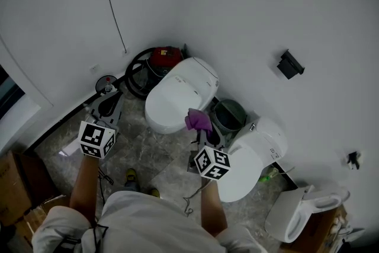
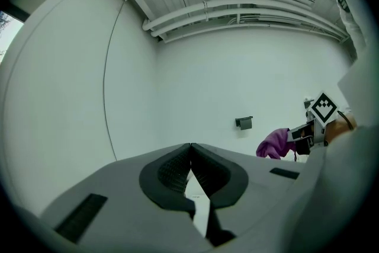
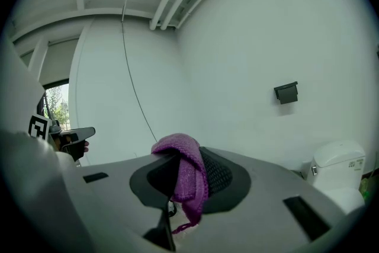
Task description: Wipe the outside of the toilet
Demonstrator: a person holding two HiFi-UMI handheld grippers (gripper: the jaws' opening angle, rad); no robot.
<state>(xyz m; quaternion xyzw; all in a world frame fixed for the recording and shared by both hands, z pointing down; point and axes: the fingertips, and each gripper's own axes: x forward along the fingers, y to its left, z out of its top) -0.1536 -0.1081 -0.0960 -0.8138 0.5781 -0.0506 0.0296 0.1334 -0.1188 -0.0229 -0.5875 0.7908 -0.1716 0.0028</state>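
White toilet on the floor near the wall, lid down. At its front edge, on the side toward the round bin, a purple cloth clamped in the right tool, folded over the jaw tips and hanging down between them. Off the toilet's other side and apart from it, the left tool, jaws pressed together on nothing.

Both bare forearms reach forward, the left forearm held out wide and the right forearm nearer the middle. The left claw has its jaws pressed together on nothing. The right claw pinches a purple cloth.
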